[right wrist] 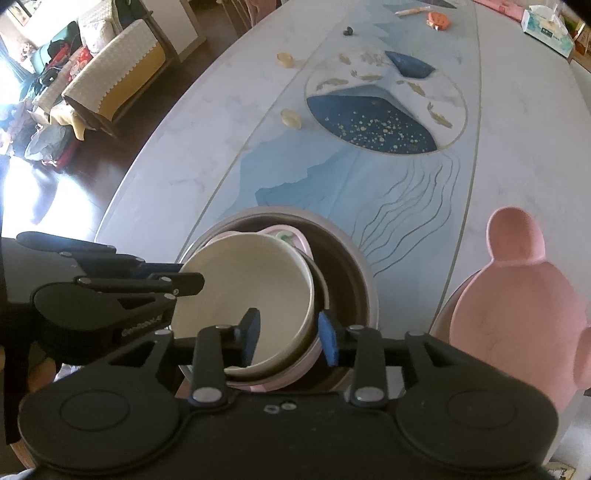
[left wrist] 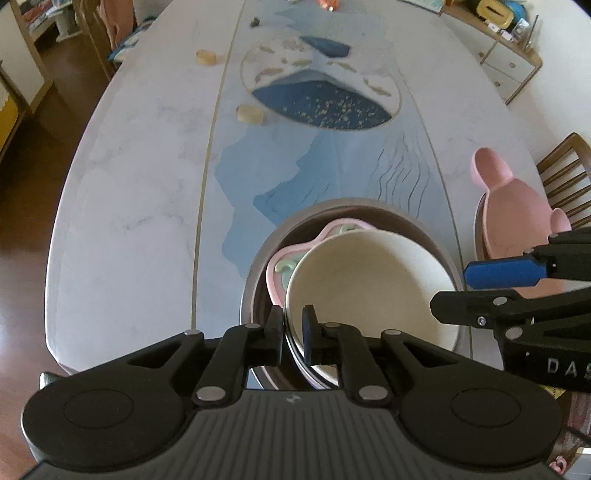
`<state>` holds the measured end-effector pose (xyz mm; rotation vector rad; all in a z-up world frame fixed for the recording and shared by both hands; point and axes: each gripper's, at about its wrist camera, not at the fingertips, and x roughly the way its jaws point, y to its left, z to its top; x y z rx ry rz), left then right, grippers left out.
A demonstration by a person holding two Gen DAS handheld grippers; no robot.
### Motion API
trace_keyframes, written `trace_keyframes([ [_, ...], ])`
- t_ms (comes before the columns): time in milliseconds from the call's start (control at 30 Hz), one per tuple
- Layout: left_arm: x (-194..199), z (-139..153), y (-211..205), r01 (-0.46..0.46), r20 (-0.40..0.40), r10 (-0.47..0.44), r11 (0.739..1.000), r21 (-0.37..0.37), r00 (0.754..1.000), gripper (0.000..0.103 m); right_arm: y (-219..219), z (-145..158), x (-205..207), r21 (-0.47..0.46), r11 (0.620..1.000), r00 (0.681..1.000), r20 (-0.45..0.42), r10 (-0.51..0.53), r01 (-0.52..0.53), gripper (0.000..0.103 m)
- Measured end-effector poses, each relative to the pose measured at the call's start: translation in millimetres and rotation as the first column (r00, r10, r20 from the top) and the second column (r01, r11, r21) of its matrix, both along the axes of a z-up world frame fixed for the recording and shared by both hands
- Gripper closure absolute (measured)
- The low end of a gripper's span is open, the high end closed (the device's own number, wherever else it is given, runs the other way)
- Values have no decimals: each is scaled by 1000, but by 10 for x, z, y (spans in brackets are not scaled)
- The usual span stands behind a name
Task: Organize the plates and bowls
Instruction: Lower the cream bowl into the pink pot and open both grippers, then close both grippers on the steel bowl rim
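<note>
A cream bowl [left wrist: 365,280] sits tilted on a pink dish [left wrist: 280,258] inside a large grey-brown bowl [left wrist: 354,208] on the table. My left gripper [left wrist: 293,328] is shut on the near rim of the cream bowl. My right gripper [right wrist: 290,336] is open, its fingers on either side of the cream bowl's [right wrist: 251,280] near-right rim; it also shows in the left wrist view [left wrist: 476,291]. The large bowl [right wrist: 343,236] and pink dish [right wrist: 295,236] show behind. A pink bear-shaped plate [right wrist: 517,295] lies to the right, also in the left wrist view [left wrist: 513,206].
The long table [left wrist: 129,184] has a blue painted pattern. Two small beige pieces [left wrist: 251,113] [left wrist: 205,57] lie on it farther off. A tissue box [right wrist: 550,31] and an orange item [right wrist: 437,19] sit at the far end. A wooden chair [left wrist: 565,177] stands at the right.
</note>
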<state>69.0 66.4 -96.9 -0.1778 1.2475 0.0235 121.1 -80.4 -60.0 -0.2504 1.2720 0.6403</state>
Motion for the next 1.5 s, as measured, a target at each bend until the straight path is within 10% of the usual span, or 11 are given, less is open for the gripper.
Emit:
trace_keyframes([
  [333, -126, 226, 78, -2, 89, 3, 1000, -9, 996, 92, -258, 196, 25, 81, 996, 998, 38, -42, 38, 45],
  [533, -268, 293, 204, -58, 163, 55, 998, 10, 985, 39, -539, 214, 6, 141, 987, 995, 45, -86, 79, 37],
  [867, -461, 82, 432, -110, 186, 106, 994, 10, 977, 39, -820, -19, -114, 163, 980, 990, 62, -128, 116, 22],
  [1500, -542, -399, 502, -129, 128, 136, 990, -60, 982, 40, -795, -550, -56, 107, 978, 983, 14, -183, 181, 35],
])
